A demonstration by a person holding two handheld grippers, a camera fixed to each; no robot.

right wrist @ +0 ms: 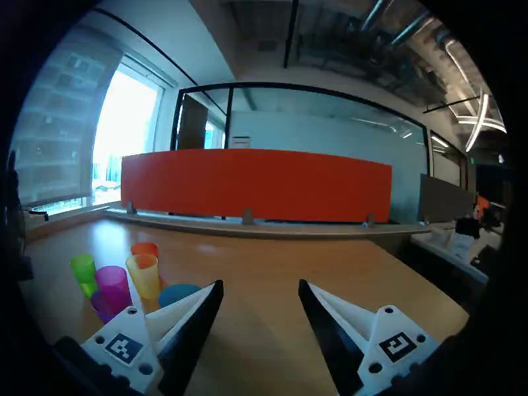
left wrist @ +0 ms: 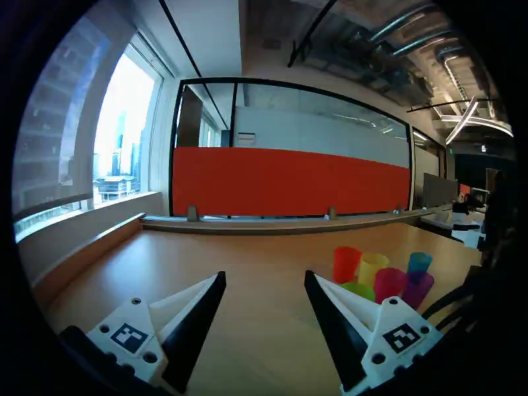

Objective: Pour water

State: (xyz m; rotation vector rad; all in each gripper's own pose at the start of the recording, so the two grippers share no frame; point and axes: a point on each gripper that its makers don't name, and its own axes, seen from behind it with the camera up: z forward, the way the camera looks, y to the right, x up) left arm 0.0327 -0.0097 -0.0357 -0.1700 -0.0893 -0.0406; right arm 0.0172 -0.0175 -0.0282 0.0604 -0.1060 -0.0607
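Observation:
Several coloured plastic cups stand clustered on a wooden table (left wrist: 251,257). In the left gripper view they sit right of my fingers: an orange cup (left wrist: 346,263), a yellow cup (left wrist: 371,267), a blue cup (left wrist: 419,263), a magenta cup (left wrist: 389,284) and a green cup (left wrist: 358,290) partly behind the right finger. My left gripper (left wrist: 264,277) is open over bare table, holding nothing. In the right gripper view the same cluster is at the left: green cup (right wrist: 84,269), magenta cup (right wrist: 112,278), yellow cup (right wrist: 144,274), blue cup (right wrist: 178,294). My right gripper (right wrist: 260,285) is open and holds nothing.
An orange partition (left wrist: 290,181) runs along the table's far edge on a low rail. A window (left wrist: 122,145) and a raised sill border the left side. Desks with office items (right wrist: 465,241) stand beyond the table's right edge.

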